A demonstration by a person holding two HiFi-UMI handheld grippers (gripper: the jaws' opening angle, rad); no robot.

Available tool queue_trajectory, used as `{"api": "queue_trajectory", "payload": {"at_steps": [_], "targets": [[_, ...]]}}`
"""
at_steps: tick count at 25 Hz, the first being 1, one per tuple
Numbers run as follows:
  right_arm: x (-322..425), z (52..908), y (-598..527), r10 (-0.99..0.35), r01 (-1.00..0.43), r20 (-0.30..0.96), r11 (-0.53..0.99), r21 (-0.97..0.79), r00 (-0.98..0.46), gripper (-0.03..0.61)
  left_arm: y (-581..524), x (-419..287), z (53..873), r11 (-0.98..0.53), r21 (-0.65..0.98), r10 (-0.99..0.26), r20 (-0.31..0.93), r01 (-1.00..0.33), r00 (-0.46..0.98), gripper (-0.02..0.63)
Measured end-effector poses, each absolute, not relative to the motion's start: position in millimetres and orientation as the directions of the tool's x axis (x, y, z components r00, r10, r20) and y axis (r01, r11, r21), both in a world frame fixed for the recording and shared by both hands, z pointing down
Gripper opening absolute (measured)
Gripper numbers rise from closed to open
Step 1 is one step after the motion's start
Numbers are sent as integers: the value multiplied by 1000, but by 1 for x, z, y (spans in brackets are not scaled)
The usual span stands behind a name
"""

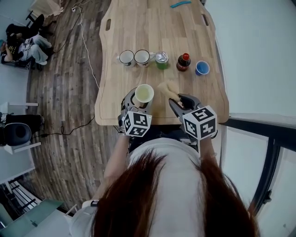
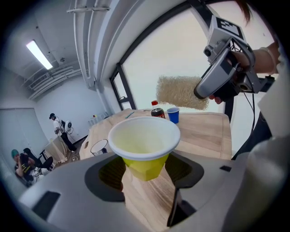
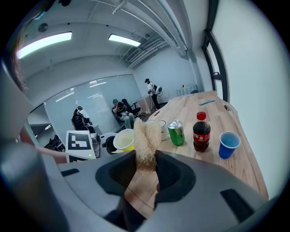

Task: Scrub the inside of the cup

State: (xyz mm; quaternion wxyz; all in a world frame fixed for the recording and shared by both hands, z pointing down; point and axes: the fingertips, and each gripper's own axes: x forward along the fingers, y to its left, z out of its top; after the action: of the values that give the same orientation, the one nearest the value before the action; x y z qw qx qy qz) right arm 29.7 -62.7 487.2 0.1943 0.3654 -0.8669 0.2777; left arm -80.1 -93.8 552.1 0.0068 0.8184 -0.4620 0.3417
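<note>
A yellow cup with a pale inside is held upright above the table's near edge, my left gripper shut on its lower body. In the left gripper view the cup stands between the jaws, mouth up and empty. My right gripper is shut on a tan loofah scrubber, which sticks forward to the right of the cup and apart from it. The right gripper view shows the loofah pinched between the jaws, with the cup to its left. In the left gripper view the loofah hangs above and beyond the cup.
On the wooden table a row stands further back: two white mugs, a green can, a cola bottle and a blue cup. A teal object lies at the far end. People sit at the far left.
</note>
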Motion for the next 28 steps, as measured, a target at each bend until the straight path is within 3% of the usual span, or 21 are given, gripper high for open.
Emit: {"api": "queue_trajectory", "payload": {"at_steps": [28], "targets": [[-33, 464, -59, -422, -668, 567, 662, -340, -707, 130, -119, -89, 524, -645, -503, -752, 551, -575, 362, 281]]}}
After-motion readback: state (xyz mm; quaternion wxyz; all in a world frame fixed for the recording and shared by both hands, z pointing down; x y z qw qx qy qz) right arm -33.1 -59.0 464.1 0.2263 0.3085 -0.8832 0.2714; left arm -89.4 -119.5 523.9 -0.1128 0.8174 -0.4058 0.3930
